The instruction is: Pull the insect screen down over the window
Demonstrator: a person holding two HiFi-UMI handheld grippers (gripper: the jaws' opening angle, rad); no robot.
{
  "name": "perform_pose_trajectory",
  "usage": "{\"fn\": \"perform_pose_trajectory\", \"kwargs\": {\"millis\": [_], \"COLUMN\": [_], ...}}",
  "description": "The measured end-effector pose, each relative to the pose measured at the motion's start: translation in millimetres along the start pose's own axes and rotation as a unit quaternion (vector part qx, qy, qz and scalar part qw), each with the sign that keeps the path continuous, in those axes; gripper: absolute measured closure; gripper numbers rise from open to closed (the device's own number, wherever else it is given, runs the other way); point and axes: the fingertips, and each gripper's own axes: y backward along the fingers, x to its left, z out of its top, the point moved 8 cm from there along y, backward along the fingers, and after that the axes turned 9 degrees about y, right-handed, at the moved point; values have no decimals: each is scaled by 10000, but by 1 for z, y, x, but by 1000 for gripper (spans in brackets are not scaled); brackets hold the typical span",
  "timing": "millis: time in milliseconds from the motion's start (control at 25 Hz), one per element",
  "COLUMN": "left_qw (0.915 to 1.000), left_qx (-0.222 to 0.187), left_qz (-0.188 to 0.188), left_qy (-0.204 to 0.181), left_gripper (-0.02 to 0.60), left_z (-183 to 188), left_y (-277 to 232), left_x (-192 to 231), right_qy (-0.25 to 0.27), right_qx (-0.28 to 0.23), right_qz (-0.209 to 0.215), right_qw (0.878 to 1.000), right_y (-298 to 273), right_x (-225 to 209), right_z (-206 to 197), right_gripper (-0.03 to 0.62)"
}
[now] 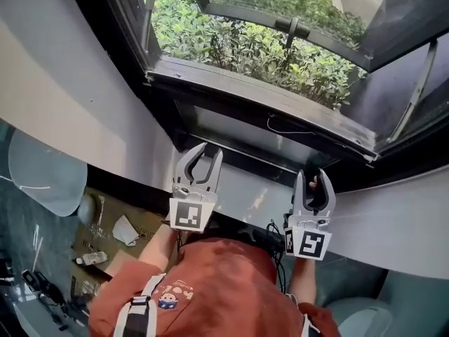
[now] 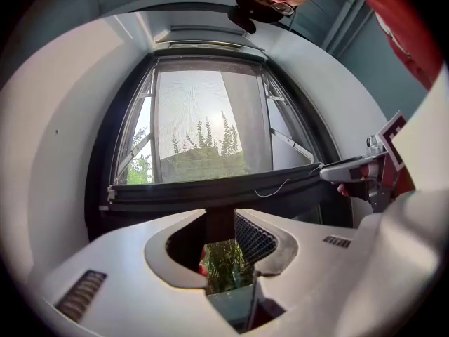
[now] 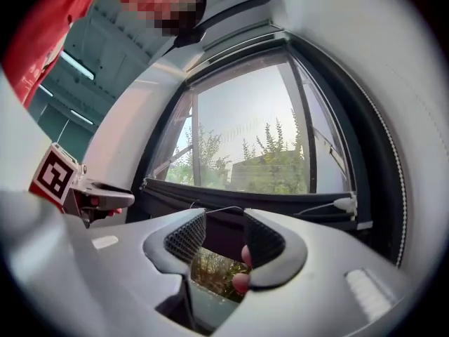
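An indoor room in a work building, more office or lab than home, though which one cannot be told. Plain white walls (image 1: 63,97) surround a large dark-framed window (image 1: 259,93), whose sashes stand open onto dense green shrubs (image 1: 231,44), with another building (image 3: 270,168) beyond. Blue-grey upper surfaces carry bare strip lights (image 3: 73,62). On the dark floor lie flattened cardboard (image 1: 144,223), a small bottle (image 1: 91,258) and loose cables (image 1: 42,290)

A brown surface (image 1: 144,220) at lower left carries a crumpled white wad (image 1: 125,230) and a small white bottle (image 1: 91,259).
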Motion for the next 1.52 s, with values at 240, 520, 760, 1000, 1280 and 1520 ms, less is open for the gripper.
{"fn": "perform_pose_trajectory", "kwargs": {"millis": [240, 520, 760, 1000, 1280, 1520], "left_qw": [10000, 9998, 9999, 9997, 9997, 9997], "left_qx": [-20, -157, -132, -210, -185, -196], "left_qz": [6, 105, 48, 11, -94, -92], "left_qy": [66, 57, 85, 83, 106, 94], "left_gripper": [466, 565, 577, 575, 577, 575], "left_z": [-10, -6, -5, -4, -3, -1], "left_y": [3, 5, 6, 6, 7, 6], "left_x": [-7, -11, -12, -13, -16, -14], "right_qy": [-179, -108, -47, -17, 99, 143], "right_qx": [58, 196, 197, 110, 172, 168], "right_qz": [-225, -244, -245, -279, -207, -230], "right_qw": [9996, 9995, 9995, 9995, 9996, 9995], "right_y": [4, 3, 1, 1, -1, -1], "right_x": [5, 4, 5, 5, 6, 6], "right_z": [-14, -18, -15, -12, -9, -8], "right_gripper": [414, 496, 583, 583, 583, 583]}}
